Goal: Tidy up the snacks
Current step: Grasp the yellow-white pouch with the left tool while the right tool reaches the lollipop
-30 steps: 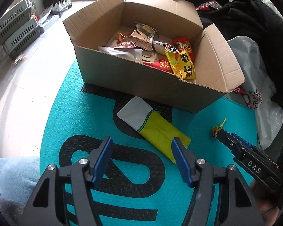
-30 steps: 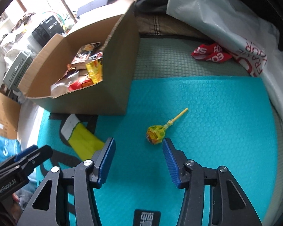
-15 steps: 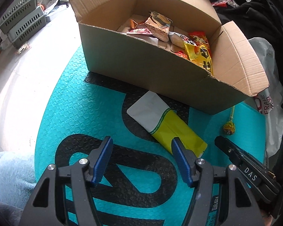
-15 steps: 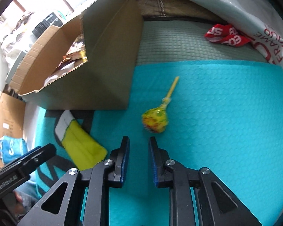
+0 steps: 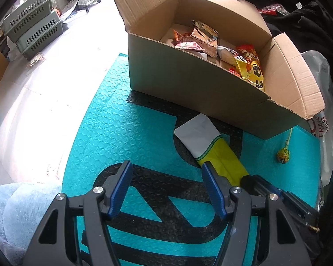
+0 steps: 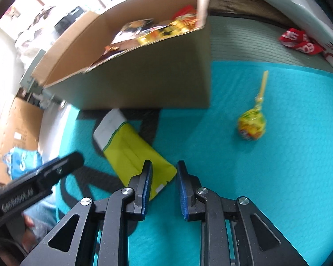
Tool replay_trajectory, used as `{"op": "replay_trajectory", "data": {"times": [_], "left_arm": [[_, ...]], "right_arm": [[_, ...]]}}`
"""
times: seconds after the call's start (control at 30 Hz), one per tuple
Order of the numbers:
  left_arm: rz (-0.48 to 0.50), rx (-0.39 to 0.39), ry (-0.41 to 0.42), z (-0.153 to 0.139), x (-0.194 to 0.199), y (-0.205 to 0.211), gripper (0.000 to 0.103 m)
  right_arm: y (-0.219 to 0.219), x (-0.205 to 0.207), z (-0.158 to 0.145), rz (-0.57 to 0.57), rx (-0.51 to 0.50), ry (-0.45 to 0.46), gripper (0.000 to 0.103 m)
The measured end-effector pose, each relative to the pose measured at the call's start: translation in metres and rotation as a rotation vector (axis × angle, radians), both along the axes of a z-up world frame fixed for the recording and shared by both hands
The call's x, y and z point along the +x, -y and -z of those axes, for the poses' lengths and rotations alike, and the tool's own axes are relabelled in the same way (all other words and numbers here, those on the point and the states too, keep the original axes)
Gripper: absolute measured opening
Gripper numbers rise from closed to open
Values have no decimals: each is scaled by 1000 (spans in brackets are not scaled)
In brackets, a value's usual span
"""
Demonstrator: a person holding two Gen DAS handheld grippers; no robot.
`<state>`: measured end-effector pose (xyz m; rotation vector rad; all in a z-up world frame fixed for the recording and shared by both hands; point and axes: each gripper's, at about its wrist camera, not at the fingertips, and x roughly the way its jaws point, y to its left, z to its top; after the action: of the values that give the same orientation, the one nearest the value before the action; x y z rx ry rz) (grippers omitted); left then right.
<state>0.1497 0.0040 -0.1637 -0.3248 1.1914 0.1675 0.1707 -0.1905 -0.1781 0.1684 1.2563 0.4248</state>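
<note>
A yellow and white snack packet (image 5: pixel 213 148) lies flat on the teal mat (image 5: pixel 113 133), in front of an open cardboard box (image 5: pixel 188 82) that holds several snack packs. It also shows in the right wrist view (image 6: pixel 133 153). A yellow lollipop (image 6: pixel 253 124) lies on the mat to the right; the left wrist view shows it too (image 5: pixel 283 154). My left gripper (image 5: pixel 166 188) is open and empty, just left of the packet's near end. My right gripper (image 6: pixel 163 186) is narrowly open and empty, its left finger at the packet's near corner.
A white plastic bag (image 6: pixel 299 6) and a red wrapper (image 6: pixel 299 42) lie right of the box. Green crates (image 5: pixel 33 33) stand at the far left. A light blue cloth (image 5: pixel 17 206) lies at the mat's near left edge.
My right gripper narrowed its jaws, then swung left from the lollipop to the yellow packet's corner. My left gripper stayed open and drew closer to the packet and box.
</note>
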Motion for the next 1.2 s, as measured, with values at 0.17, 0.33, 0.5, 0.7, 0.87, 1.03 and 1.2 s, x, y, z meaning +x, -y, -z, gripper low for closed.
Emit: {"op": "replay_trajectory", "data": {"times": [0.17, 0.33, 0.5, 0.7, 0.87, 1.03, 1.2], "left_arm": [[25, -32, 3, 1, 3, 1, 63], [53, -51, -20, 10, 5, 10, 63], [81, -44, -28, 19, 11, 28, 63], [82, 21, -35, 27, 21, 48, 83], [85, 87, -55, 32, 29, 63, 85], [40, 109, -69, 34, 26, 58, 85], [24, 79, -54, 33, 17, 48, 85]], "right_arm": [[-17, -16, 2, -53, 58, -34, 23], [-17, -25, -4, -46, 4, -17, 26], [14, -27, -20, 30, -105, 45, 47], [41, -21, -31, 87, -213, 112, 69], [46, -9, -28, 110, -229, 125, 69], [56, 6, -24, 149, -212, 136, 69], [57, 21, -12, 171, -184, 128, 60]]}}
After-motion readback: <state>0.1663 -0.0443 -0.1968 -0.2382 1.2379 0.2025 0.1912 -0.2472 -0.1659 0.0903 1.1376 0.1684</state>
